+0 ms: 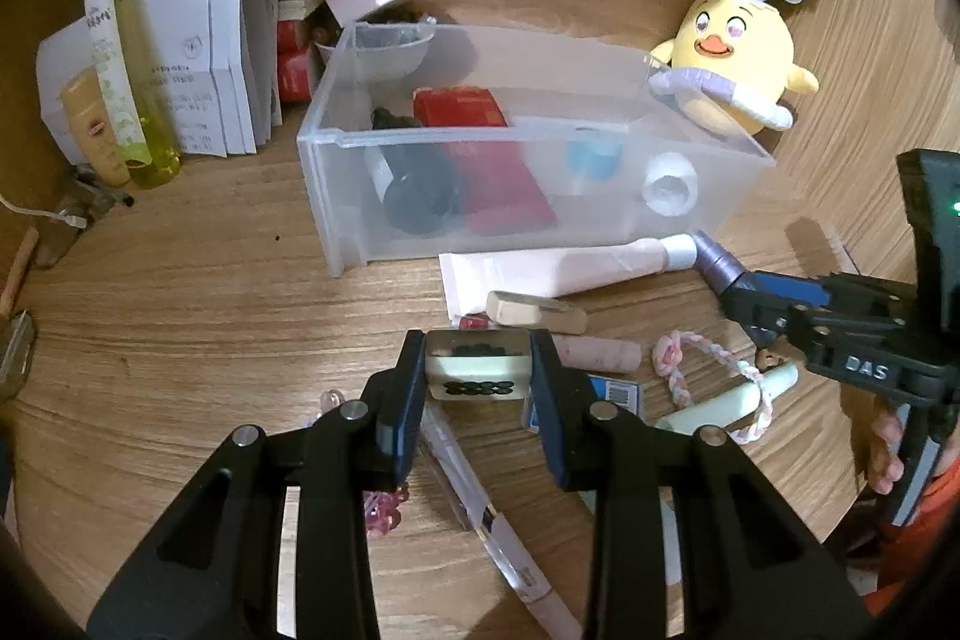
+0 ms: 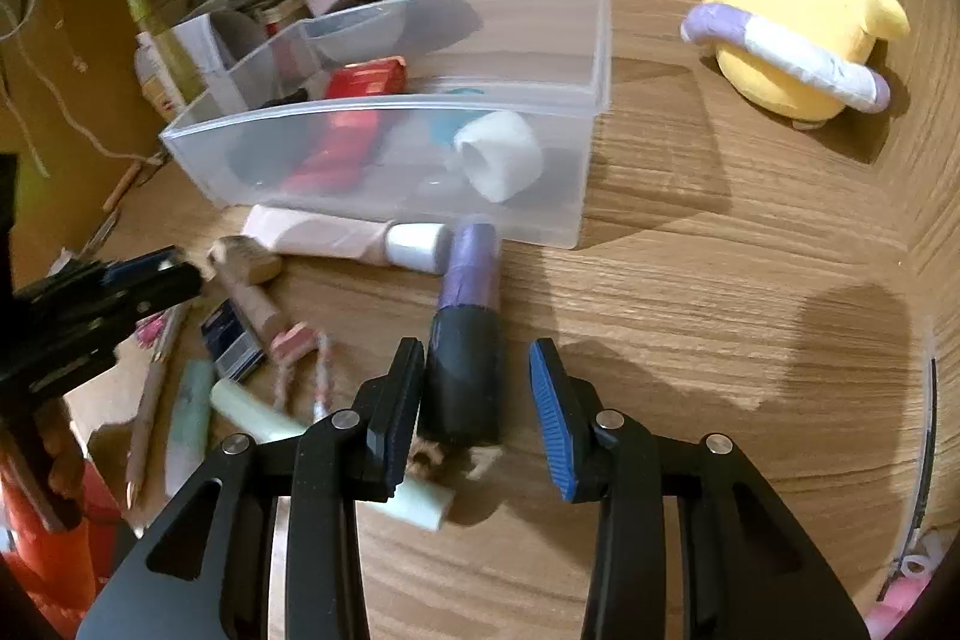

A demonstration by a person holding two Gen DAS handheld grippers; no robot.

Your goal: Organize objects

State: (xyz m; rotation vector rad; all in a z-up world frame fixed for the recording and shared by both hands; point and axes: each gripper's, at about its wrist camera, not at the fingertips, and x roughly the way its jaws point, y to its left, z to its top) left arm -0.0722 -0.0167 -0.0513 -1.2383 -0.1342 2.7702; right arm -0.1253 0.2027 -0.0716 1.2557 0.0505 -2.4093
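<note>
Left wrist view: left hand-held gripper (image 1: 478, 373) clamps a mahjong tile (image 1: 478, 370) above the tabletop (image 1: 198, 280), near the clear bin (image 1: 516, 148). Right hand-held gripper (image 2: 477, 400), jaws parted, straddles a purple-and-black tube (image 2: 468, 334) lying just near of the bin's right corner.

A wooden desk (image 2: 690, 280) carries a clear bin (image 2: 420, 196), a chick plush (image 2: 798, 22) and scattered tubes.
</note>
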